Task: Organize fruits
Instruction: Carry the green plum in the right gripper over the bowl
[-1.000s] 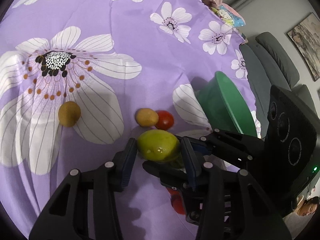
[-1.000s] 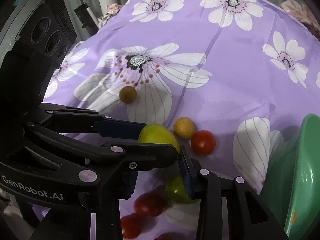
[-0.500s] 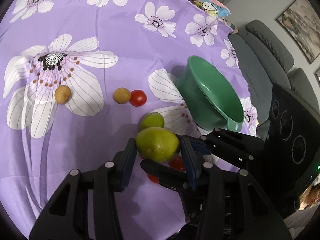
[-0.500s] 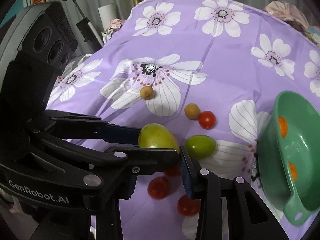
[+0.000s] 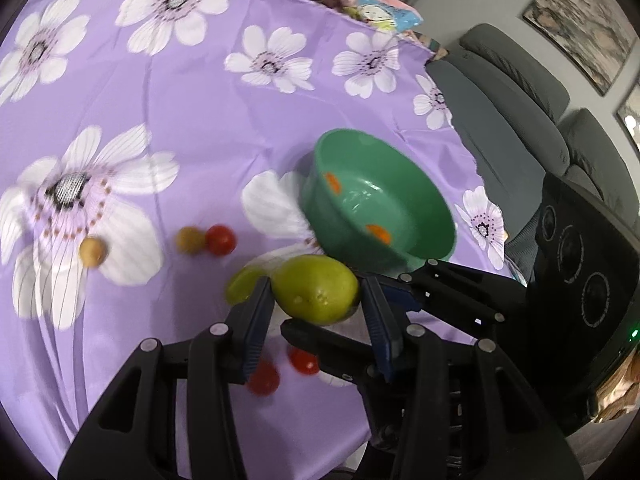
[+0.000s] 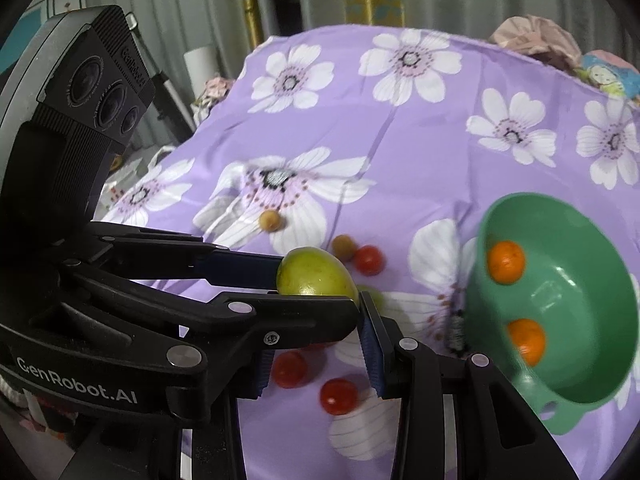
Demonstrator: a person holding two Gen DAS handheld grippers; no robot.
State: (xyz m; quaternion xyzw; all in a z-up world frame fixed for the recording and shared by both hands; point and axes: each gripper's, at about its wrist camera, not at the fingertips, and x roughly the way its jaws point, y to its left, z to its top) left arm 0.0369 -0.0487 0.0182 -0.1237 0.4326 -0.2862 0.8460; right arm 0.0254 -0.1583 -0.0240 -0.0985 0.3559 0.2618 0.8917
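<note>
Left wrist view: the left tongs (image 5: 316, 286) stand partly open and are closed on a green fruit (image 5: 316, 292), one blue pad against each side, so that the fruit is carried off the table (image 5: 200, 128) just beside the near rim of the green bowl (image 5: 400, 200). Right wrist view: the right tongs (image 6: 314, 336) show a narrow gap, crossed by a finger of the left tongs. Their right pad lies at the edge of the same fruit, but whether they grip it cannot be told. Two oranges (image 6: 506, 262) lie inside the bowl. A second green fruit (image 5: 242, 284) rests on the table just left of the bowl, behind the held one. Left of the bowl lie a red tomato (image 5: 220, 240) touching a small tan fruit (image 5: 190, 240), and further left another tan fruit (image 5: 93, 252). Two more tomatoes (image 6: 339, 396) lie nearer the cameras than the bowl, under the tongs.
</note>
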